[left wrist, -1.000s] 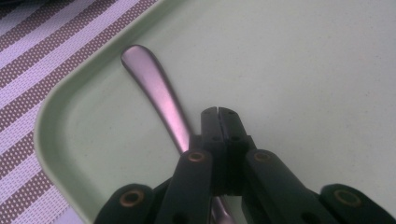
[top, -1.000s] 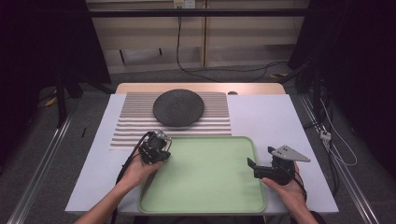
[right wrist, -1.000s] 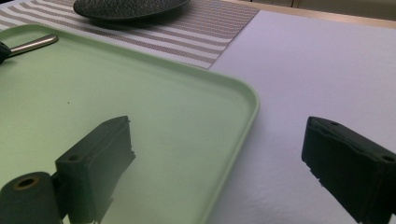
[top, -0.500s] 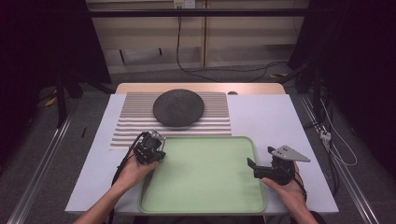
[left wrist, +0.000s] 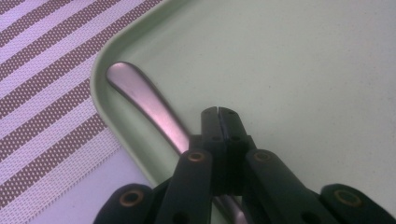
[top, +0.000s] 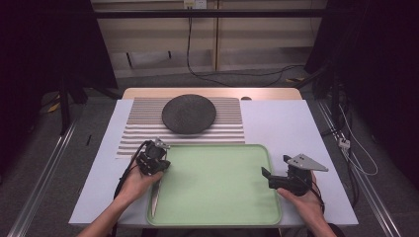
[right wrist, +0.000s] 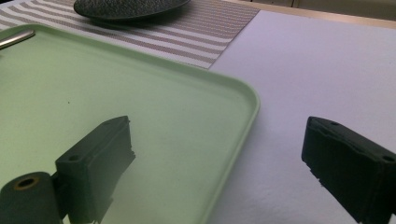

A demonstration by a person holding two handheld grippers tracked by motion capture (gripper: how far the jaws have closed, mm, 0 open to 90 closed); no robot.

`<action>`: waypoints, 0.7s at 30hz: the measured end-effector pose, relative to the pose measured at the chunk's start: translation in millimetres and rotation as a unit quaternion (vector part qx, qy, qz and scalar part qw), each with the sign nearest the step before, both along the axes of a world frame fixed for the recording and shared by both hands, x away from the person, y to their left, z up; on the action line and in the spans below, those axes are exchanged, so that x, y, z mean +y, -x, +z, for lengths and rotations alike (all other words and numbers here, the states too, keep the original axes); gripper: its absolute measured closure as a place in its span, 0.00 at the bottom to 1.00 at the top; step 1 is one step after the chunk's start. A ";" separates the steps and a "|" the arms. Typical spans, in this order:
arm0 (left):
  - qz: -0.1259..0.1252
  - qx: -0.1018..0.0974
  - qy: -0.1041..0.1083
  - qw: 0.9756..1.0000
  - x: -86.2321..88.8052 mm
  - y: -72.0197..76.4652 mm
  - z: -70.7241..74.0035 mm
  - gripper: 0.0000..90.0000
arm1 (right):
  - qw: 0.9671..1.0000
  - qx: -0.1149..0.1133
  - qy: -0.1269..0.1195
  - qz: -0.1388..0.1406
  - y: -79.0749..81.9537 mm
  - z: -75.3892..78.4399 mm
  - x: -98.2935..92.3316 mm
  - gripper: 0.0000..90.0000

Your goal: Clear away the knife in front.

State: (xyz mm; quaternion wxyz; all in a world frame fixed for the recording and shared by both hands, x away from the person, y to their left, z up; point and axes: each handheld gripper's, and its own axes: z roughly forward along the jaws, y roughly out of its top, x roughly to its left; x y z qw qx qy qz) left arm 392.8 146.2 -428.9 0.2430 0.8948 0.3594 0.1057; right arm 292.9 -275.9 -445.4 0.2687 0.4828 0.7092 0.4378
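Metal utensil [left wrist: 144,105]: a smooth, polished handle with a rounded end, lying inside the green tray along its left wall; the rounded end sits in the tray's far left corner.
Hidden part: the working end runs under the left gripper's jaws, so what kind of utensil it is cannot be told; from the high view it reads as a thin pale sliver [top: 156,195] beside the tray's left rim.
Left gripper [left wrist: 218,112]: jaws pressed fully together, nothing between them, tips just above the tray floor beside the handle; whether they touch it is unclear.
Right gripper [right wrist: 217,154]: jaws spread wide and holding nothing, straddling the tray's right rim, one jaw over the tray and one over the table.
Green tray [top: 217,217]: matte plastic, rounded corners, low raised rim; its near edge is partly covered by the forearms.
Striped placemat [top: 138,133]: woven, brown and white bands, behind the tray.
Dark plate [top: 188,113]: round, rough-textured, on the placemat.
Table [top: 286,123]: plain white top.
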 end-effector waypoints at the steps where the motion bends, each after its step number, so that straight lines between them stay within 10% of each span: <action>1: 0.006 -0.006 0.000 1.000 0.4 1.9 -0.5 1.00 | 1.000 0.000 0.000 0.000 0.0 0.0 0.0 0.10; 10: -0.011 0.002 0.028 1.000 6.7 0.0 0.9 0.98 | 1.000 0.001 0.000 -0.001 -0.9 -0.4 0.2 0.10; 14: -0.014 -0.028 0.045 0.998 5.9 5.2 6.2 0.87 | 1.000 0.001 0.000 -0.001 -1.0 -0.4 -0.2 0.10; 21: -0.007 -0.055 0.103 0.993 9.8 10.6 16.6 0.36 | 1.000 0.000 -0.002 -0.001 -0.4 0.0 -0.5 0.09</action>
